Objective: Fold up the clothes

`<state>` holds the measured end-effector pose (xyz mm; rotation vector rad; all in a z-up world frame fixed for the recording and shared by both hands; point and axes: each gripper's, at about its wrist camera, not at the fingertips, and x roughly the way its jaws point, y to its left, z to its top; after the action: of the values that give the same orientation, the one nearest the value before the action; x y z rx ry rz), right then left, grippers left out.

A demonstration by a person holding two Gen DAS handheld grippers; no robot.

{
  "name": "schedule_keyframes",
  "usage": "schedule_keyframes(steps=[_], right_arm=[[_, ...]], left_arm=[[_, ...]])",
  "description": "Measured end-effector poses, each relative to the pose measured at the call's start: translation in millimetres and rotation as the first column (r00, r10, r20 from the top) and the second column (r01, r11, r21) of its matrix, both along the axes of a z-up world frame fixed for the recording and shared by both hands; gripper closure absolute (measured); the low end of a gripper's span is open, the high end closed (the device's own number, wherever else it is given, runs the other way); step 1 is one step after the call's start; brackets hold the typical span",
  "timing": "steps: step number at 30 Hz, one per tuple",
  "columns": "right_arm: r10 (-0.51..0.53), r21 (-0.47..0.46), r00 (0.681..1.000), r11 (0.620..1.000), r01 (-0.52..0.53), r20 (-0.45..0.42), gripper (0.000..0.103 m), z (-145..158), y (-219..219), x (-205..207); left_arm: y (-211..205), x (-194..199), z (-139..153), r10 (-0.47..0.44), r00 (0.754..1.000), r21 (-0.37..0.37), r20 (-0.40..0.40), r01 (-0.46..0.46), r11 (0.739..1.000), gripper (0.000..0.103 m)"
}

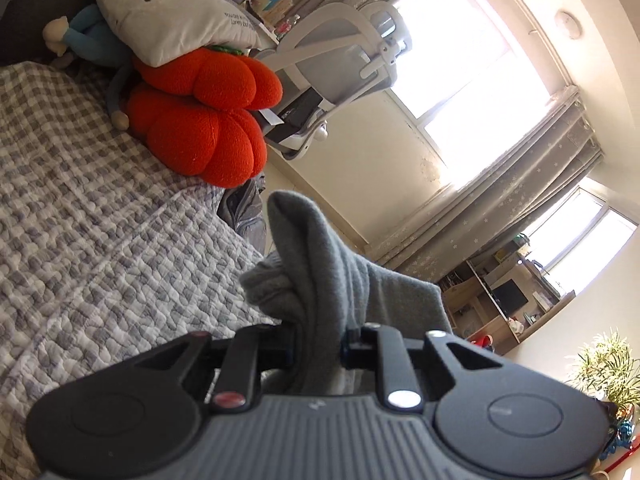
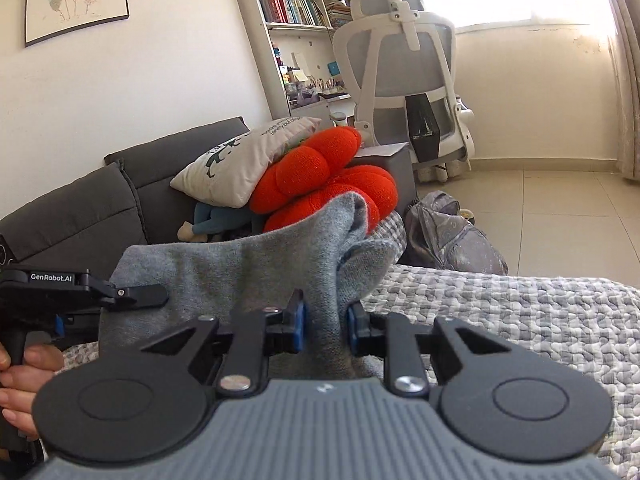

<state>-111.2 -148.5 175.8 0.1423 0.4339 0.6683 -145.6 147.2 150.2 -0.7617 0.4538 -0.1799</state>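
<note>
Above the checked quilt [image 2: 520,312], grey garment [image 2: 224,272] raised, bunched, clamped in both left gripper [image 1: 320,344] and right gripper [image 2: 325,322]; no fold made yet, folding all ahead.

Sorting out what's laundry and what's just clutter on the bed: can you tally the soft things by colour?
Grey: 1, the garment clamped by left gripper and right gripper
Red-orange: 1, the plush cushion
White: 1, the printed pillow
Blue: 1, the stuffed doll
Total: 4
</note>
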Motion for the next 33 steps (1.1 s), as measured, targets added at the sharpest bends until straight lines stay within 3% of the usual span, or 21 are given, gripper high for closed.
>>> schedule_keyframes(steps=[7,13,18,24,29,33], right_arm=[[0.064,-0.044,0.997,0.997,-0.063,0.029,0.079,11,67,17],[0.215,-0.064,0.976,0.974,-0.216,-0.022,0.079,0,167,55],[0.382,-0.106,0.924,0.919,-0.380,-0.005,0.080,-12,283,81],[0.564,-0.238,0.826,0.805,-0.544,0.019,0.080,-45,413,93],[0.624,-0.326,0.781,0.740,-0.588,0.006,0.080,-87,465,110],[0.631,-0.322,0.775,0.729,-0.604,-0.025,0.080,-122,480,130]], left_arm=[[39,-20,8,0.102,0.994,0.051,0.035,-0.104,0.993,0.084],[115,-31,-11,0.233,0.972,0.039,0.026,-0.234,0.972,0.084],[198,-39,-33,0.391,0.920,0.018,-0.018,-0.391,0.920,0.084],[274,-40,-64,0.541,0.838,-0.005,-0.068,-0.543,0.840,0.084],[308,-25,-113,0.605,0.784,-0.007,-0.138,-0.612,0.791,0.084],[315,-19,-149,0.620,0.761,0.014,-0.191,-0.630,0.777,0.084]])
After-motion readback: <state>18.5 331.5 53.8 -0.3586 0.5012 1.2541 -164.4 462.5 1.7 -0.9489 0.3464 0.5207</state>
